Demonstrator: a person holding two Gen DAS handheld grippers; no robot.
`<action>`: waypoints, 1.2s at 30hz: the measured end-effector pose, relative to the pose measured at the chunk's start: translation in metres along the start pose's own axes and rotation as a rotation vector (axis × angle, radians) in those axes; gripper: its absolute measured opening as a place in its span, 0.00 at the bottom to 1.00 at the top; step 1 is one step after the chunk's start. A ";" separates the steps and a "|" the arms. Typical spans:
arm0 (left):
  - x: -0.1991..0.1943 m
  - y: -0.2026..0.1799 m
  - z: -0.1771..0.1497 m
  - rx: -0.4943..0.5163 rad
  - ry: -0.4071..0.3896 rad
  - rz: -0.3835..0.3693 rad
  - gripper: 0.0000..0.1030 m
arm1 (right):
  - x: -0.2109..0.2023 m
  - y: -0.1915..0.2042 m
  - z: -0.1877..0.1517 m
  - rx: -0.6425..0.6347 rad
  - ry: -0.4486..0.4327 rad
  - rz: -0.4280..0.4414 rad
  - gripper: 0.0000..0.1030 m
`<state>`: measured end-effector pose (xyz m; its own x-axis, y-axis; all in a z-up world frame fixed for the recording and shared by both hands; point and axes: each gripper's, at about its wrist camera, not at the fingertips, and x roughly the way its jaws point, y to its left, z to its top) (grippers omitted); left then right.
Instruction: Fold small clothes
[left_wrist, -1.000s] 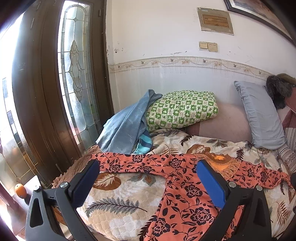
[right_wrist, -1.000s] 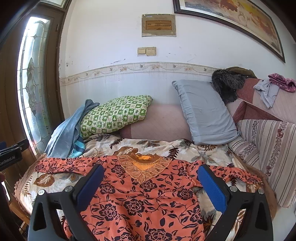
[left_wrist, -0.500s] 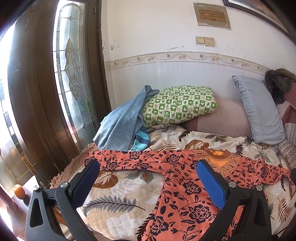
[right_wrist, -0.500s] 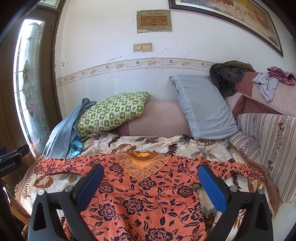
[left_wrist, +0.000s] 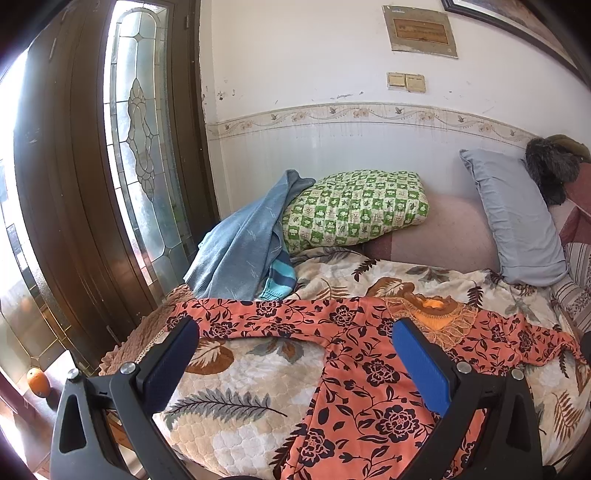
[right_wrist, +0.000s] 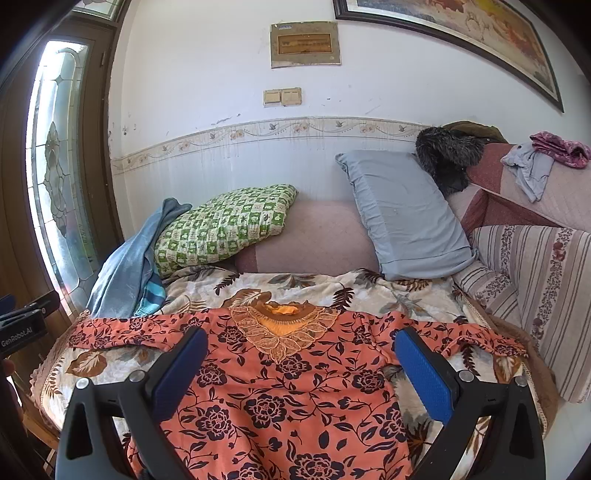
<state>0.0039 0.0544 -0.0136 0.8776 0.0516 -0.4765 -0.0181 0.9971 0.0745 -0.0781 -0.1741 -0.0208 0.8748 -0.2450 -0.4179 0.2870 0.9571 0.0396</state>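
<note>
Folding has not begun, by the look of it: the orange floral blouse (right_wrist: 280, 391) lies spread flat across the lower middle of the frame on the leaf-print bedspread (left_wrist: 236, 384), both sleeves stretched out sideways. The left gripper (left_wrist: 295, 354) and right gripper (right_wrist: 301, 363) hover wide open, holding nothing. Every fold is yet to do, sleeves likely first.

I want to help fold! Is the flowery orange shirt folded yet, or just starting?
Just starting. Done: the orange shirt lies spread flat on the bed, sleeves out. In hand: nothing; the left gripper and right gripper are open above it. Left: every fold.
</note>
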 end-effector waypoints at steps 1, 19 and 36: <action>0.000 0.000 0.000 0.001 0.002 0.000 1.00 | 0.001 0.000 0.000 0.001 0.002 0.000 0.99; 0.149 -0.067 -0.048 0.030 0.362 -0.186 1.00 | 0.066 -0.148 -0.040 0.149 0.085 -0.116 0.99; 0.266 -0.167 -0.090 0.134 0.371 -0.318 1.00 | 0.216 -0.440 -0.151 1.316 0.170 -0.110 0.76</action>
<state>0.1968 -0.0931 -0.2318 0.6003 -0.2128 -0.7710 0.3055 0.9519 -0.0249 -0.0748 -0.6246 -0.2654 0.7911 -0.1968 -0.5791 0.5978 0.0486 0.8002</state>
